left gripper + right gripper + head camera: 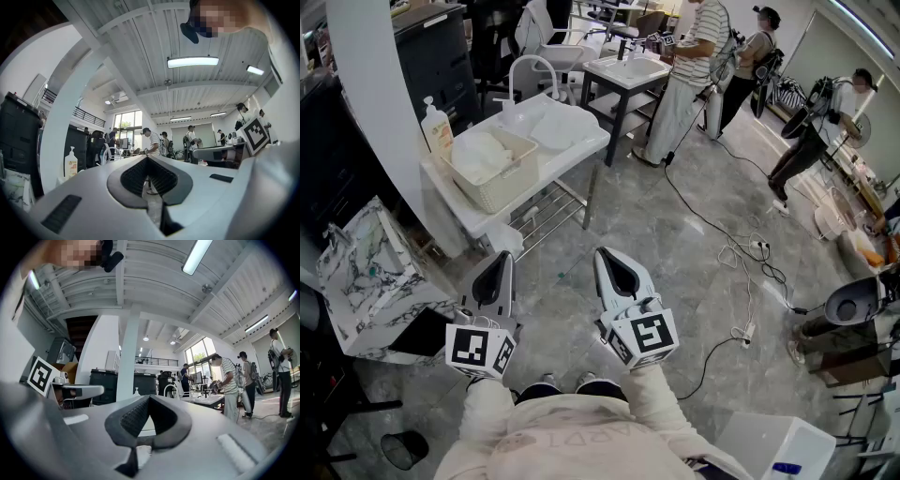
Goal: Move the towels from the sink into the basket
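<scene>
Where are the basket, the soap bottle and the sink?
basket (514, 180), head view, its side wall
soap bottle (438, 129), head view, its body
sink (577, 150), head view, its front rim

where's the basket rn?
Head view, upper left: the basket sits on the white sink unit, beside the soap bottle.

Glossy stone floor, woven basket (soft cloth towels inside)
</scene>
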The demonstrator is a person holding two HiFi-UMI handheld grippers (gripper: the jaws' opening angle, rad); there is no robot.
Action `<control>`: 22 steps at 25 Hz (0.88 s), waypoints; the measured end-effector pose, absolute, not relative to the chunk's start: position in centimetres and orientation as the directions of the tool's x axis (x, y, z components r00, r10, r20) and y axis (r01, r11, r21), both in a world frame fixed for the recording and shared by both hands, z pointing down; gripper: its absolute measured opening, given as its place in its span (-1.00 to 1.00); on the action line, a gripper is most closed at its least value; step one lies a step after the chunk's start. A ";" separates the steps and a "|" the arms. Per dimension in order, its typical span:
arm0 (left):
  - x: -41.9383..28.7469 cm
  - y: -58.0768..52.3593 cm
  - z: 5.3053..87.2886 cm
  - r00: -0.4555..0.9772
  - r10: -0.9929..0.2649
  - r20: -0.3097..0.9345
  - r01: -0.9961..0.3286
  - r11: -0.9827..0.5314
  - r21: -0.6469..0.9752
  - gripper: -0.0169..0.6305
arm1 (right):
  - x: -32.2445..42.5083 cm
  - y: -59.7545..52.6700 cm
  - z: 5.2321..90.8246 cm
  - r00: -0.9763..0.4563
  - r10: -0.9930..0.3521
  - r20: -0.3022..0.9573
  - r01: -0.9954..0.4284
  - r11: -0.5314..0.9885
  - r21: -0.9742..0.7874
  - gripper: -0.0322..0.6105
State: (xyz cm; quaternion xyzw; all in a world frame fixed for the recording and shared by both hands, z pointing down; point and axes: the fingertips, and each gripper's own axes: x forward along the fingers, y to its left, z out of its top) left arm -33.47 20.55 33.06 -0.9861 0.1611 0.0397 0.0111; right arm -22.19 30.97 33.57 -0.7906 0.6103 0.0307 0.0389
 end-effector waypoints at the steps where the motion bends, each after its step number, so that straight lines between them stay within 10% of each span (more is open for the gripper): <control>1: -33.4 20.6 33.1 0.945 -0.316 -0.081 -0.318 -0.948 -0.012 -0.93 | -22.2 31.0 33.6 0.256 -0.962 -0.095 -0.967 -0.255 -0.030 -0.87; 22: -34.8 16.8 33.4 0.957 -0.272 -0.096 -0.275 -0.962 -0.012 -0.93 | -23.2 28.0 33.9 0.314 -0.942 -0.115 -0.949 -0.310 -0.057 -0.87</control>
